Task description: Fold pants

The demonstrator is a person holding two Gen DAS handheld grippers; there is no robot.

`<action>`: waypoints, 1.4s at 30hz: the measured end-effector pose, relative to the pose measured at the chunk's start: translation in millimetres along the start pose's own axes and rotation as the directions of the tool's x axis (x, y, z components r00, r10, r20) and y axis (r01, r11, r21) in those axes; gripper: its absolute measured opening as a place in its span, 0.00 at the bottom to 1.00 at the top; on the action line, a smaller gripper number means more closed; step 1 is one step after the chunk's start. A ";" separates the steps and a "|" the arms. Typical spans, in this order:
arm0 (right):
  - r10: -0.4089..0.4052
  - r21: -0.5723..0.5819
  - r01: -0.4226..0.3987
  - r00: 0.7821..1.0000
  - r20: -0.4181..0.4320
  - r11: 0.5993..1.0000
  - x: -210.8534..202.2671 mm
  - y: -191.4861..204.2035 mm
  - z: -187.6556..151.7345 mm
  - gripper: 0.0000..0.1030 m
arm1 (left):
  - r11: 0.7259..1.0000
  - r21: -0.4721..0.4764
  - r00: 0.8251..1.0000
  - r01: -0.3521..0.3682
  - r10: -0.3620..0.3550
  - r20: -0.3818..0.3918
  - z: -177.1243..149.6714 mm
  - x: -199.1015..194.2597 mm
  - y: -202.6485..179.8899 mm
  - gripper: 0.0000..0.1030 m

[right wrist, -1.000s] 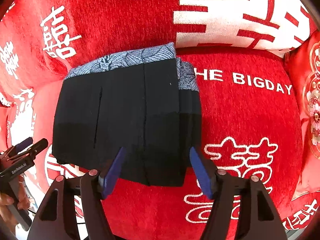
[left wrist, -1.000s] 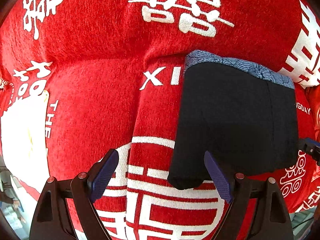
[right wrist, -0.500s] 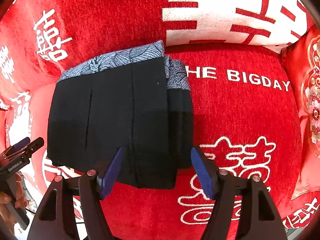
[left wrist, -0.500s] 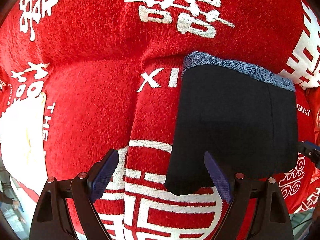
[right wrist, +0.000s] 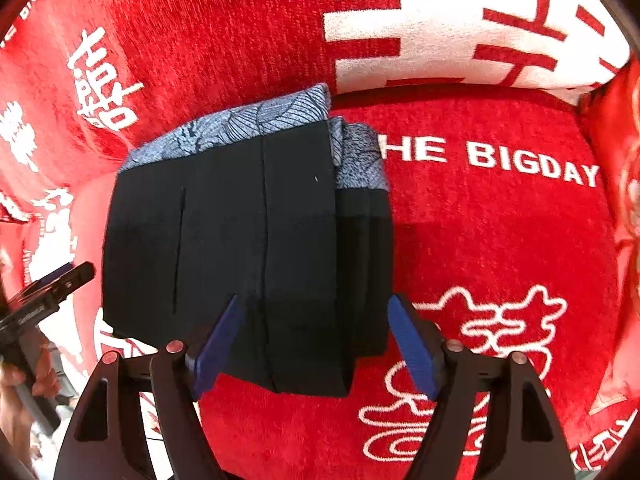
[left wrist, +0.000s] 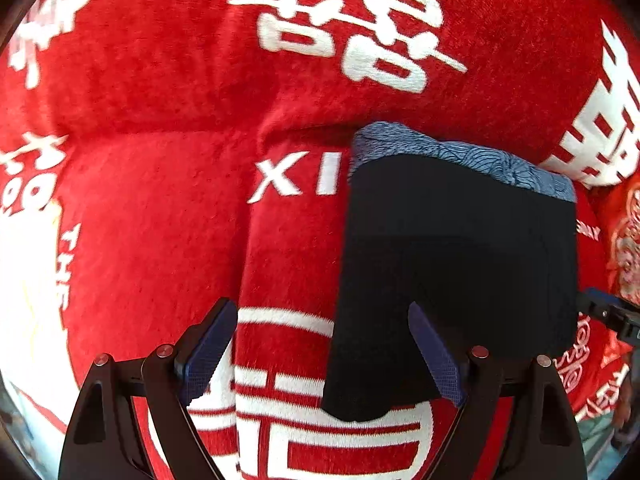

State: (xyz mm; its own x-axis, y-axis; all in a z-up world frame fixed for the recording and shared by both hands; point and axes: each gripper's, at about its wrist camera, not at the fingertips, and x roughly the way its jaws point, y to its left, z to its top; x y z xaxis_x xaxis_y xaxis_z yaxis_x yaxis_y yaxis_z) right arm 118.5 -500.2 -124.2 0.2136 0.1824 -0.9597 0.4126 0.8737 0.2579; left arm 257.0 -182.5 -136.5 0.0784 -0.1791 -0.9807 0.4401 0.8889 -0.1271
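Nearest, the left tongs [left wrist: 322, 354] stand spread with nothing between them, their right pad over the near left corner of the pants [left wrist: 456, 272], while the right tongs [right wrist: 316, 346] gape just as wide above the pants' [right wrist: 248, 248] near edge, gripping nothing. The pants lie folded into a thick black block on the red sofa [right wrist: 500, 240], a blue patterned band showing along the far side. Beyond them the white lettering "HE BIGDAY" runs across the seat, and the sofa's back rises behind.
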 end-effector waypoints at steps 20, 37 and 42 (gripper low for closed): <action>0.498 0.137 -0.486 0.865 -0.069 0.863 69.0 -80.0 30.3 0.77 | 0.909 0.104 0.904 0.404 -0.379 -0.195 44.6 91.0 -16.0 0.99; 0.645 0.178 -0.630 0.764 -0.035 0.756 9.2 -61.4 -21.5 0.38 | 0.926 0.077 0.929 0.369 -0.366 -0.046 -14.7 2.8 -45.2 0.56; 0.645 0.174 -0.626 0.760 -0.085 0.760 8.3 -43.8 -65.8 0.38 | 0.937 0.054 0.937 0.346 -0.343 -0.066 -59.8 -9.7 -35.7 0.56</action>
State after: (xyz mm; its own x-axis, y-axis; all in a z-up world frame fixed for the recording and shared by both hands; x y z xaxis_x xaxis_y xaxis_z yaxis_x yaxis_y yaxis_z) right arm 44.0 -507.3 -150.7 0.3529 0.7402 -0.5723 0.3343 0.4716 0.8160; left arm 187.0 -187.3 -131.3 -0.1363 -0.4449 -0.8852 0.4873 0.7478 -0.4509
